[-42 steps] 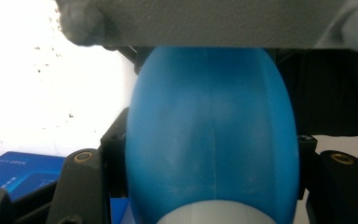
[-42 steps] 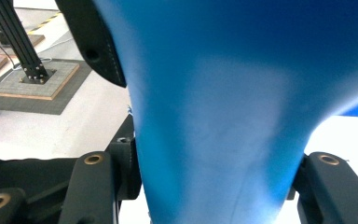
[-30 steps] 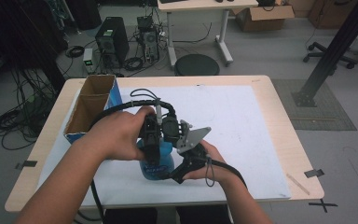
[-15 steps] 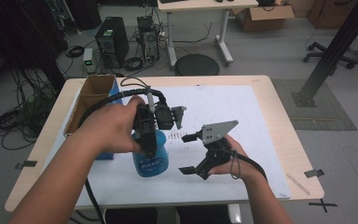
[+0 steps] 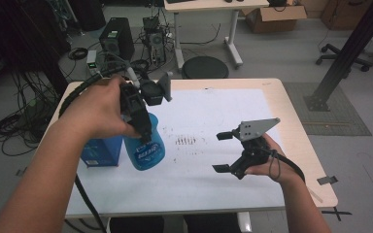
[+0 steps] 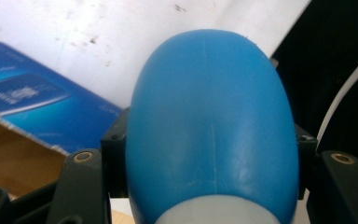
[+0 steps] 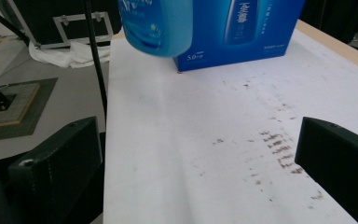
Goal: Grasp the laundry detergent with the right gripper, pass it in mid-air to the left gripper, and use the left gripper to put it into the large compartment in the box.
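Note:
A blue plastic bottle (image 5: 146, 149) with a printed label hangs tilted just above the white paper, and my left gripper (image 5: 140, 130) is shut on its upper part. In the left gripper view the bottle's rounded blue body (image 6: 209, 126) sits between both jaws. The bottle's base (image 7: 156, 23) hangs clear of the sheet in the right gripper view. My right gripper (image 5: 223, 152) stands to the right of the bottle, well apart from it. Its jaws have just been opening and are wide apart with nothing between them.
A blue carton (image 5: 99, 151) with an open cardboard top stands at the table's left, beside the bottle, and appears as a blue carton (image 7: 247, 28) behind it. White paper (image 5: 213, 111) with brown smudges (image 5: 187, 141) covers the wooden table (image 5: 298, 141). A stool and computer towers stand beyond.
The left gripper has lifted the bottle and carried it left towards the carton. The right gripper has let go of the bottle, opened wide and drawn away to the right.

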